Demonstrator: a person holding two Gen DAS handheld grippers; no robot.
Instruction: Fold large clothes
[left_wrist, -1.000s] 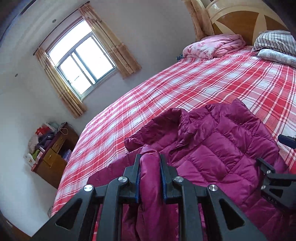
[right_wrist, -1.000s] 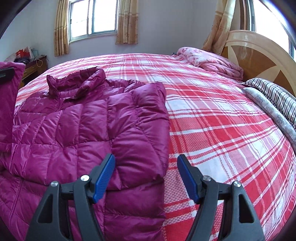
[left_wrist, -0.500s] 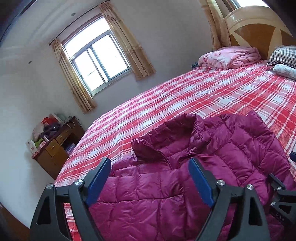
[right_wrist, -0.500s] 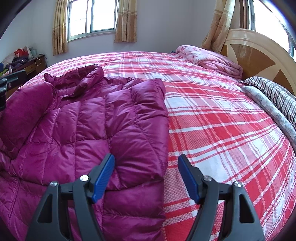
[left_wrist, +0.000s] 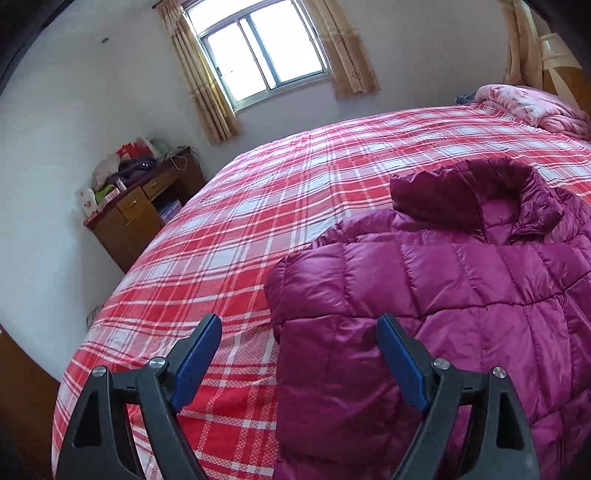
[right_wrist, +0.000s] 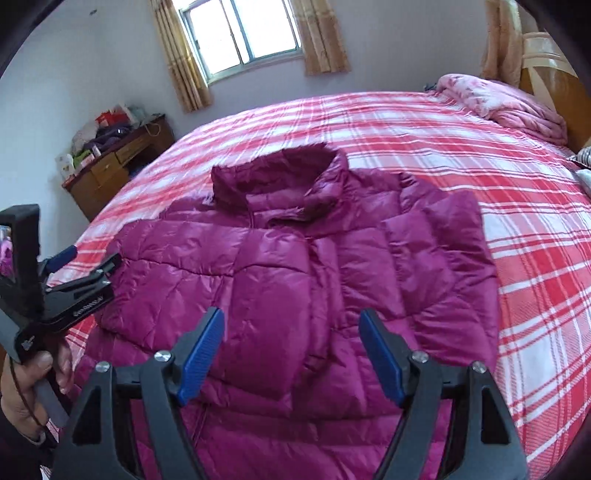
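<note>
Home bedroom — plaid-sheeted bed (left_wrist: 280, 206), curtained window (left_wrist: 258, 48), cluttered wooden desk (left_wrist: 144, 214)

Jacket (right_wrist: 314, 280) lies flat on the bed (right_wrist: 517, 184), collar toward the window (right_wrist: 240, 33). Desk (right_wrist: 110, 173) stands off the bed's far left corner; blanket (right_wrist: 509, 107) sits on the bed by the headboard (right_wrist: 554, 66), right of the jacket.

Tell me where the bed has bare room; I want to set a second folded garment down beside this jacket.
Free: the plaid sheet between the jacket and the wooden desk, and the stretch between the jacket's collar and the pink quilt. Crowded: the desk top, and the headboard end with quilt and pillows.
</note>
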